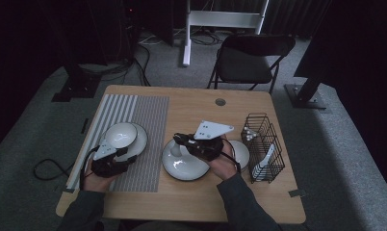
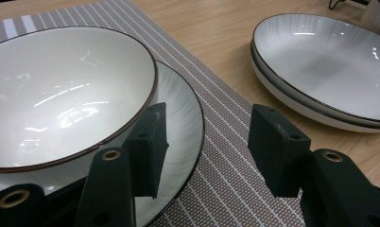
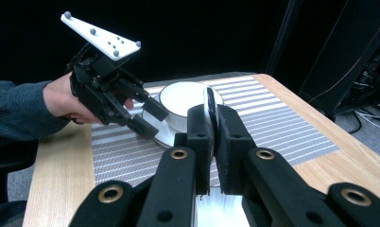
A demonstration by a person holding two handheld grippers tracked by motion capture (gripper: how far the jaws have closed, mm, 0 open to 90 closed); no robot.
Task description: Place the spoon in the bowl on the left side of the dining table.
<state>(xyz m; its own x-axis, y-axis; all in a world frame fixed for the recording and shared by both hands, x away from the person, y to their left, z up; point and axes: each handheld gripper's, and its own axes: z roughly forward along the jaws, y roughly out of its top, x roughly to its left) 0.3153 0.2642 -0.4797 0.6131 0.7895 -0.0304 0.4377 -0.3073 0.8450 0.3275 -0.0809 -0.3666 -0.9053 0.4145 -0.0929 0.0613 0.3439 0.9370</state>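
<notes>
A white bowl [image 1: 119,134] [image 2: 60,90] sits on a dark-rimmed plate [image 1: 141,142] [image 2: 183,109] on the striped placemat [image 1: 150,115]. My left gripper [image 1: 126,155] [image 2: 207,142] [image 3: 150,118] is open at that plate's near edge; one pad is over the plate beside the bowl, the other over the mat. In the middle of the table lies a stack of two white plates [image 1: 184,163] [image 2: 320,71]. My right gripper [image 1: 180,140] [image 3: 211,118] is shut on the thin rim of the top plate [image 3: 210,97], which stands edge-on between the pads.
A black wire rack [image 1: 264,144] holding white pieces stands at the table's right edge. Another white dish [image 1: 243,153] lies between it and my right hand. A round hole [image 1: 220,102] is in the far tabletop. A folding chair [image 1: 249,57] stands beyond the table.
</notes>
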